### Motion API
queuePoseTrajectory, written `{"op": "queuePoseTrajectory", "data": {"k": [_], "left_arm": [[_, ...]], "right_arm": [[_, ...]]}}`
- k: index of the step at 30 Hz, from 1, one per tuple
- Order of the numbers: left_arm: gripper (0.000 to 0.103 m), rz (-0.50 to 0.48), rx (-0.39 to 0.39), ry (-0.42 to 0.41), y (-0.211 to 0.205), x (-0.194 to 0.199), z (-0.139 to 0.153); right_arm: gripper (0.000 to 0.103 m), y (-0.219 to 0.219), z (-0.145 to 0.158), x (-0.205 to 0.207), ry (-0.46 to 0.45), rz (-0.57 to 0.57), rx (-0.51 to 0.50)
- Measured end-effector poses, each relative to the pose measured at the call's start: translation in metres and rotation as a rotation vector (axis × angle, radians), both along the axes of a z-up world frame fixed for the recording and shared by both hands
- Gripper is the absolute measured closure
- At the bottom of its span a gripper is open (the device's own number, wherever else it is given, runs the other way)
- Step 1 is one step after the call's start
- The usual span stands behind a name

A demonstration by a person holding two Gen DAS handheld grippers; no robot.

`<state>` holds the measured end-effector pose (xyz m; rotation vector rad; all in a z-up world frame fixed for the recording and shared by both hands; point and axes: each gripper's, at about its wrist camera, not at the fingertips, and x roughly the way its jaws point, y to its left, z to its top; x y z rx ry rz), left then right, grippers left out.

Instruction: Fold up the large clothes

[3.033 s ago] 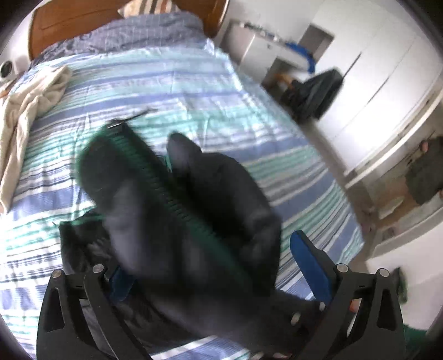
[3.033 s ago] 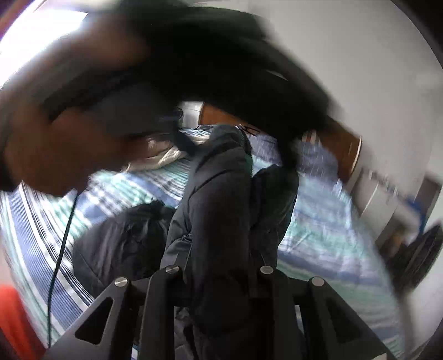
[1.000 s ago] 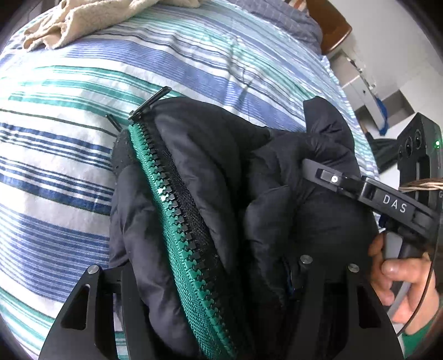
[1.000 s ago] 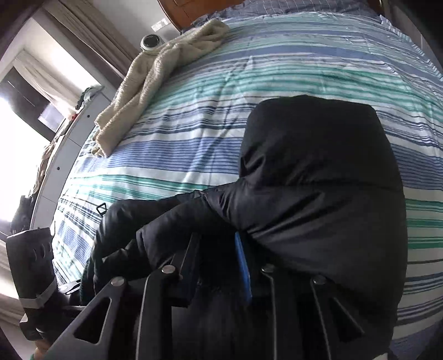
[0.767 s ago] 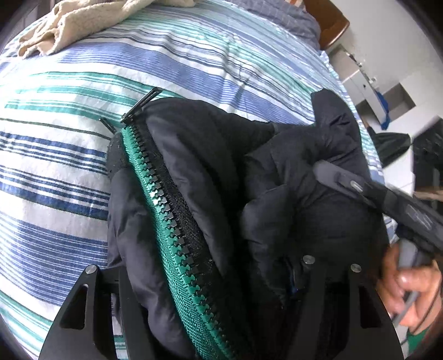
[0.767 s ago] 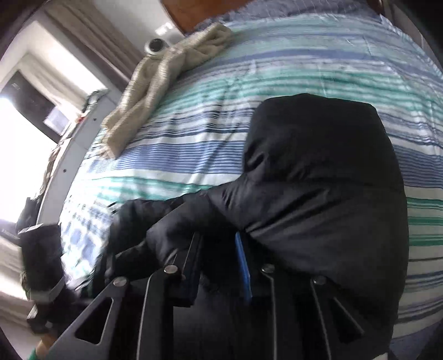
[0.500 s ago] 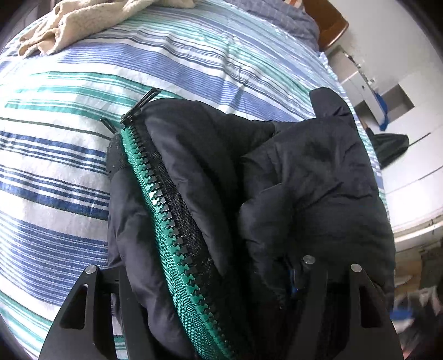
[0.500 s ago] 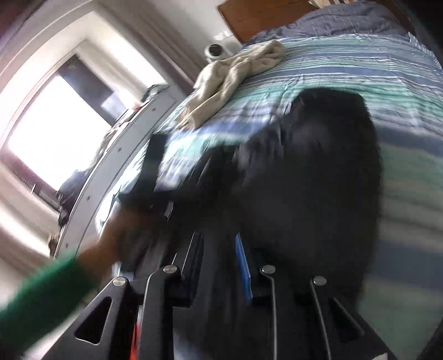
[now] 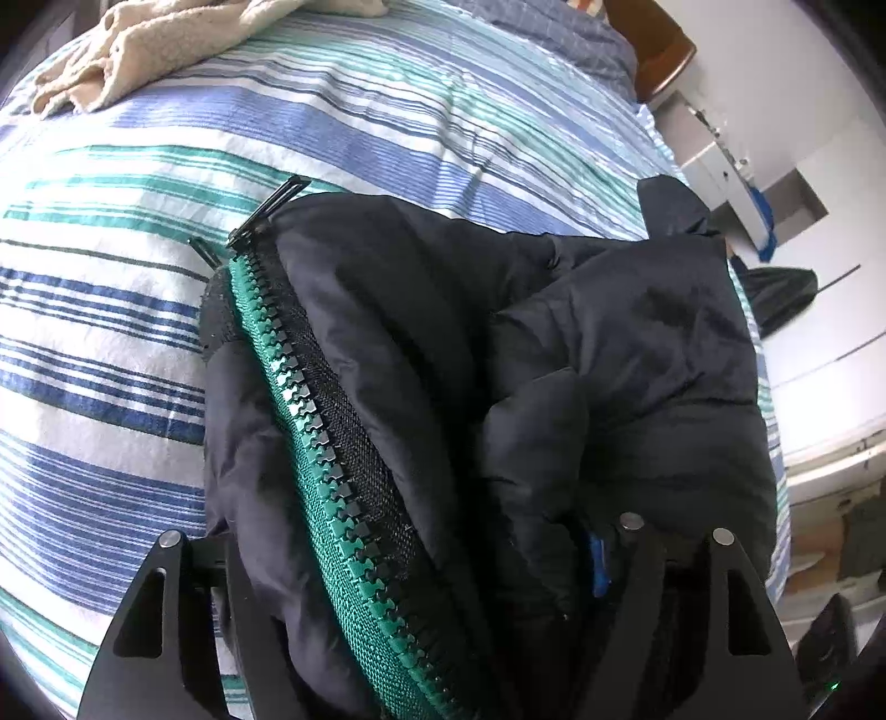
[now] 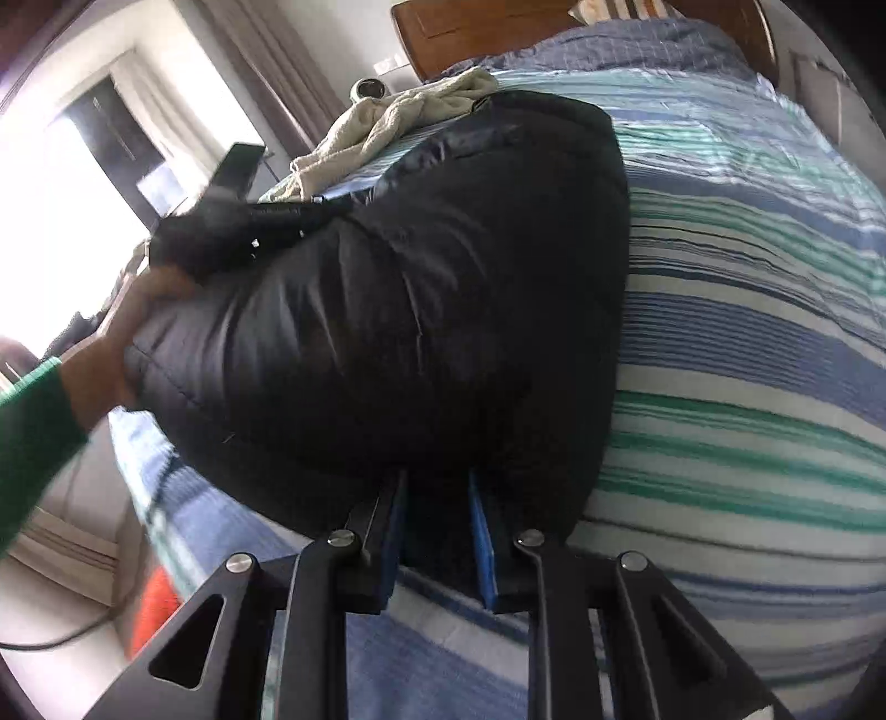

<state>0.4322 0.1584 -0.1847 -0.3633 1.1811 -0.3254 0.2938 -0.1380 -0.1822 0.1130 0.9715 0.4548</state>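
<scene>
A black puffy jacket (image 9: 554,343) with a green zipper (image 9: 310,421) lies bunched on the striped bed cover (image 9: 111,310). In the left wrist view my left gripper (image 9: 421,554) straddles the bundle. Its jaws are opening, and the padded cloth still fills the gap against both fingers (image 9: 631,559). In the right wrist view my right gripper (image 10: 434,498) sits at the near edge of the jacket (image 10: 415,310). Its jaws are closing, and the blue pads (image 10: 482,543) pinch a fold of cloth. A hand (image 10: 127,332) in a green sleeve holds the left gripper at the jacket's far left.
A beige blanket (image 10: 387,122) lies near the wooden headboard (image 10: 498,33). A white nightstand (image 9: 714,160) and a black bag (image 9: 781,299) stand beside the bed. A bright window (image 10: 72,183) is on the left, and an orange object (image 10: 155,609) lies below the bed edge.
My right gripper has slid sideways along the jacket to its near edge and left the left wrist view. The left gripper's fingers have spread slightly around the bundle.
</scene>
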Motion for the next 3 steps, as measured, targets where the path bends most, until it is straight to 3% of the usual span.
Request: {"op": "queuePoseTrajectory", "data": {"k": [3], "left_arm": [[0.030, -0.003, 0.009, -0.005, -0.0014, -0.0001, 0.0018]], "right_arm": [[0.082, 0.0005, -0.0005, -0.0098, -0.047, 0.001, -0.016]]}}
